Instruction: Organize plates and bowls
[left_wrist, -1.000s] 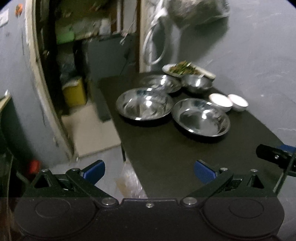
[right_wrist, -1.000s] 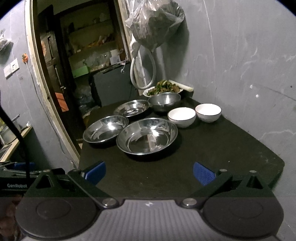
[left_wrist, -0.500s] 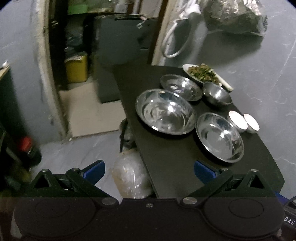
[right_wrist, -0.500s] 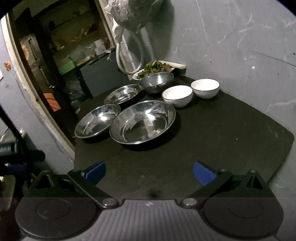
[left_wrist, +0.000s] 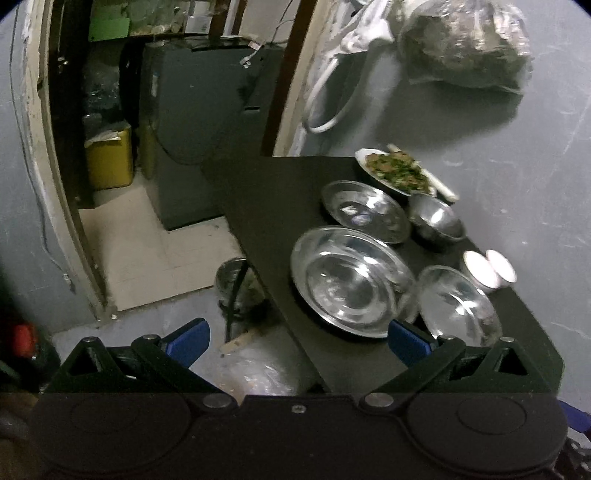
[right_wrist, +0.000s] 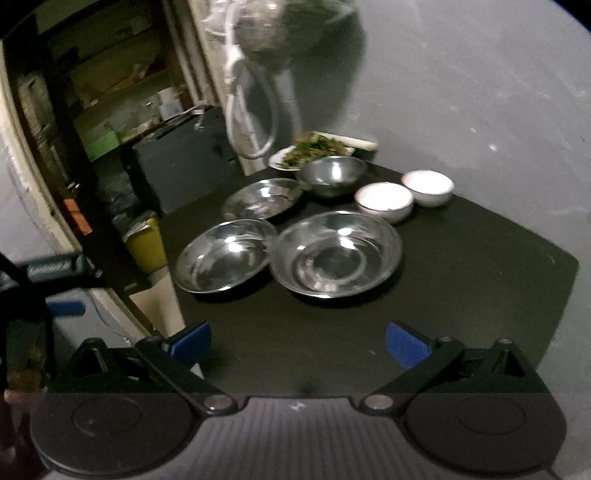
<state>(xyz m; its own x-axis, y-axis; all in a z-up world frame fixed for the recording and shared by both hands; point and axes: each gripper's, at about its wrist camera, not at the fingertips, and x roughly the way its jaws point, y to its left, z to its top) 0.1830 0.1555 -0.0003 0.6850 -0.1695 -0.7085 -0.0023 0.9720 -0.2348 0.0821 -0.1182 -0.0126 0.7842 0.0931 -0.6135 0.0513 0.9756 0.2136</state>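
Observation:
On the black table lie three shallow steel plates: one at the left edge, one beside it, one behind. A steel bowl and two white bowls stand near the wall. My left gripper hangs open off the table's left edge, holding nothing. My right gripper is open above the table's front, short of the plates.
A white plate of green vegetables sits at the back corner. A plastic bag and a white hose loop hang on the wall. A metal pot, a yellow bin and a grey cabinet stand on the floor to the left.
The left gripper has swung out left of the table and now looks down along its edge. The right gripper has moved closer to the plates. Both stay open.

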